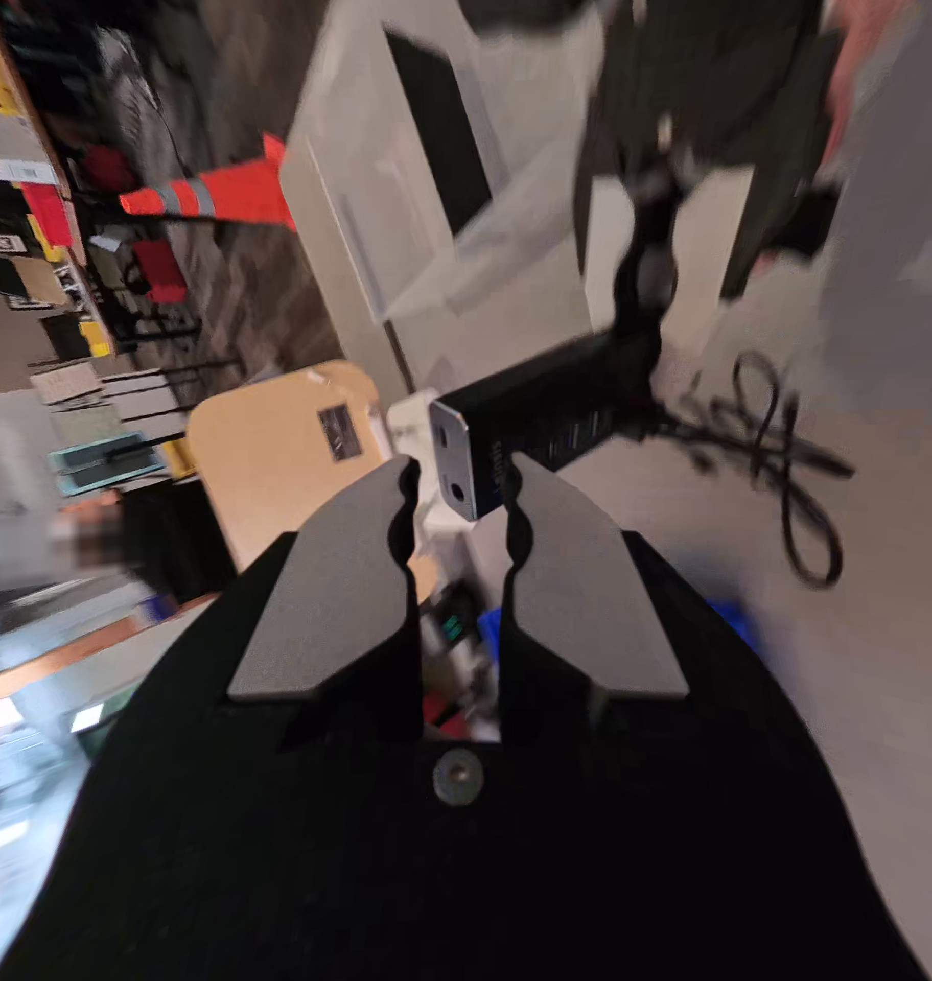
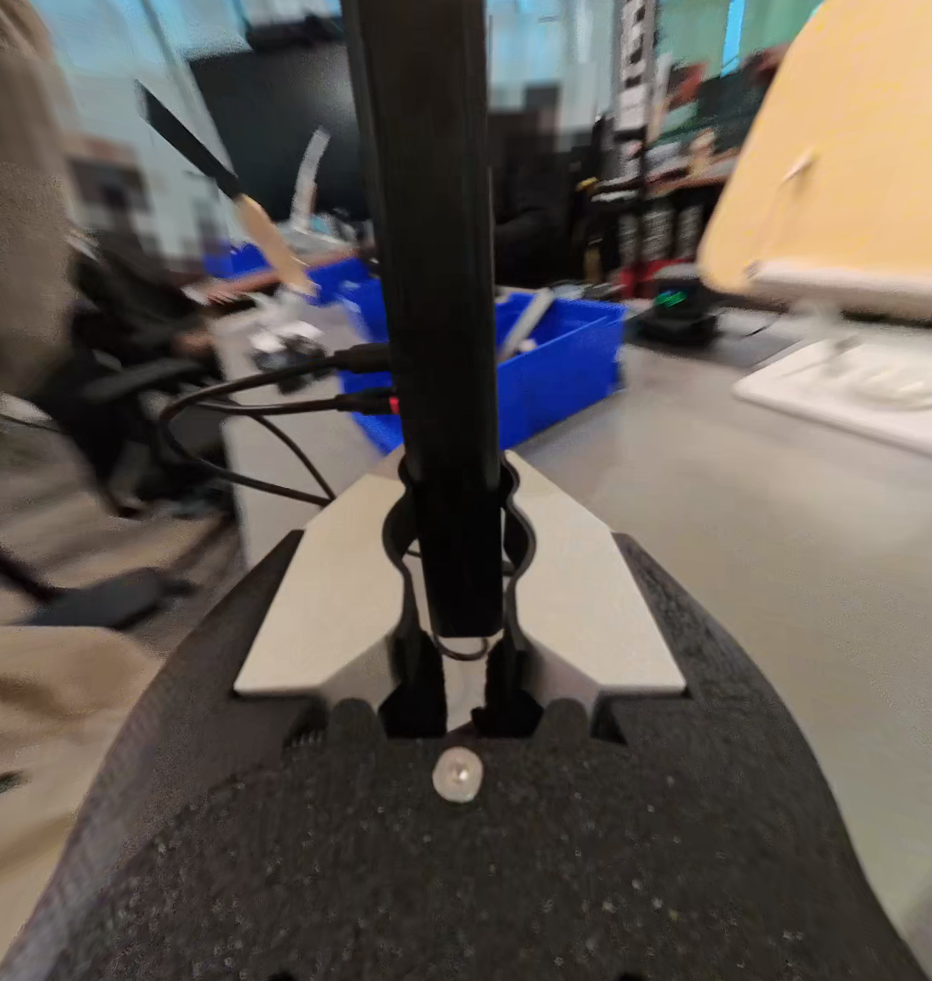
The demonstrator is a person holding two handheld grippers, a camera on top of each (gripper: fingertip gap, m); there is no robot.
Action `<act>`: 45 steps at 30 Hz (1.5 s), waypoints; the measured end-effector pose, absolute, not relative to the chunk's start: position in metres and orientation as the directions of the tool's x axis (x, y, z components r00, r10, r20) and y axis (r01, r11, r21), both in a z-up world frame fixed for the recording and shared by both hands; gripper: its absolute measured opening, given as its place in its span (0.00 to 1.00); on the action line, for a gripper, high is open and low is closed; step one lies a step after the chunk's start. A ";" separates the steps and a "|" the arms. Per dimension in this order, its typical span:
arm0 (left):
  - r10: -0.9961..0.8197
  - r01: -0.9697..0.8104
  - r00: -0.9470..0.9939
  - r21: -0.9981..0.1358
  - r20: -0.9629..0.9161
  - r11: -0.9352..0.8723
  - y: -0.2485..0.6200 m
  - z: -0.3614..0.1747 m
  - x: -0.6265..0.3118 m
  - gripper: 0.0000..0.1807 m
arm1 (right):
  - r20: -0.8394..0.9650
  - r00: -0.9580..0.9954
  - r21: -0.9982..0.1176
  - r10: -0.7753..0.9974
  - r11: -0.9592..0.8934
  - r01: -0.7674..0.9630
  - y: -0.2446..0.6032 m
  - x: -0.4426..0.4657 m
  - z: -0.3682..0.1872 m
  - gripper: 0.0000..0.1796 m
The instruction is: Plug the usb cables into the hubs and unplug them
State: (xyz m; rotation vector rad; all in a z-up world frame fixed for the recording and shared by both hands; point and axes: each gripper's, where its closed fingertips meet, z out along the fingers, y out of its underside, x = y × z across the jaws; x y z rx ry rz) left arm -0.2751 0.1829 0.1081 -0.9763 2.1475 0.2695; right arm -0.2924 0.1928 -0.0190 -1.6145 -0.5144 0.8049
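Hub (image 2: 442, 318) stood clamped in the right gripper (image 2: 456, 478) with two cables (image 2: 273, 406) plugged, both awaiting unplugging, while the left gripper (image 1: 461, 478) hovered unclenched beside it.

The hub (image 1: 533, 424) looks matt black with a brushed metal end cap; cables (image 2: 273, 393) are smooth rubbery black; the desk (image 2: 718, 557) is matt grey.
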 end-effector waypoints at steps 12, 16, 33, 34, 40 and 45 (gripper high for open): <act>-0.938 -0.136 -0.060 -0.934 0.340 -0.330 0.166 0.033 -0.305 0.30 | -0.536 0.111 -0.806 0.837 -0.468 -0.362 0.144 -0.311 -0.003 0.15; -0.880 -0.073 -0.135 -0.890 0.456 -0.450 0.147 0.000 -0.308 0.28 | -0.582 0.060 -0.771 0.811 -0.528 -0.356 0.143 -0.313 -0.009 0.14; -0.911 -0.176 -0.130 -0.913 0.391 -0.367 0.128 -0.053 -0.289 0.15 | -0.467 0.243 -0.881 0.850 -0.424 -0.211 0.151 -0.300 -0.026 0.17; -0.915 -0.177 -0.143 -0.920 0.377 -0.351 0.126 -0.054 -0.289 0.15 | -0.453 0.233 -0.890 0.860 -0.422 -0.174 0.147 -0.298 -0.028 0.17; -0.877 -0.054 -0.218 -0.902 0.429 -0.428 0.124 -0.035 -0.289 0.15 | -0.445 0.126 -0.882 0.887 -0.409 -0.235 0.137 -0.276 0.001 0.22; -0.875 -0.094 -0.181 -0.894 0.448 -0.438 0.133 -0.050 -0.294 0.15 | -0.524 0.191 -0.814 0.830 -0.421 -0.400 0.165 -0.242 0.023 0.23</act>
